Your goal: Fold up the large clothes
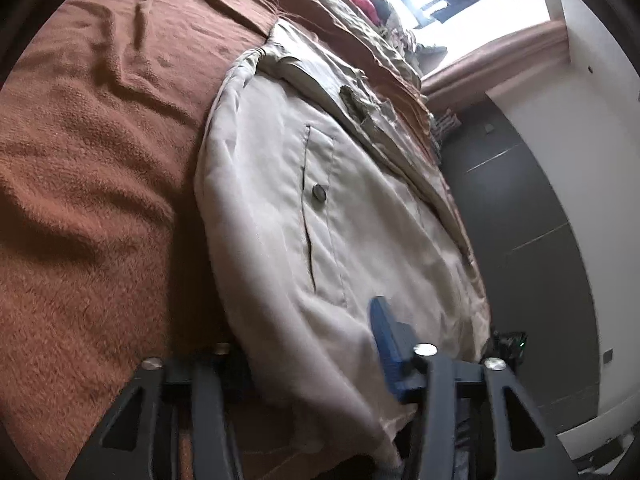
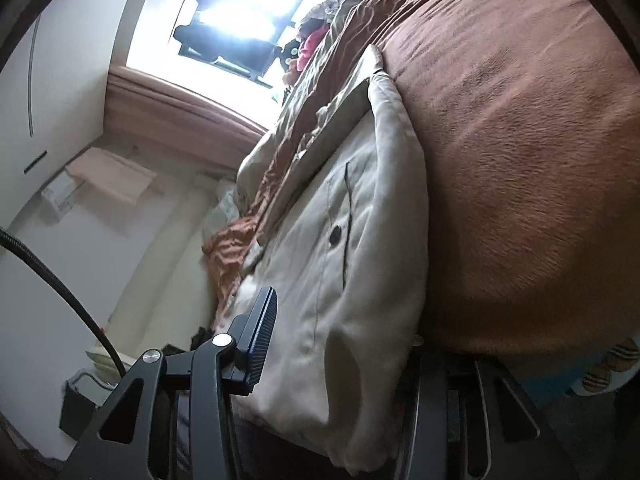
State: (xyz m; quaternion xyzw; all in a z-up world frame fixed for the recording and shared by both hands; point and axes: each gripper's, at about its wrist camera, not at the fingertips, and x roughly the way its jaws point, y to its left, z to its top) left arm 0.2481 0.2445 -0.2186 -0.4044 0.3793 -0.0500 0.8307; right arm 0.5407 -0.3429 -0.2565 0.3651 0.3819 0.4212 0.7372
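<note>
1. While the beige coat point(image 1: 320, 216) lay on the brown bed point(image 1: 88, 200), our left gripper point(image 1: 320, 364) and right gripper point(image 2: 336, 360) each pinched its near edge.
2. We judged it soft, floppy and a bit heavy.
3. We thought both corners were the best hold.

home bedroom, brown blanket point(image 1: 88, 168) on bed, bright window point(image 2: 240, 12)

Ahead of both tools, open room was offered by the brown fleecy blanket point(image 1: 92, 168), wrinkled but unoccupied. Passage was blocked between the fingers by the bulky beige buttoned coat point(image 1: 304, 216), and farther ahead by a crumpled olive-brown bedding heap point(image 2: 304, 92).
</note>
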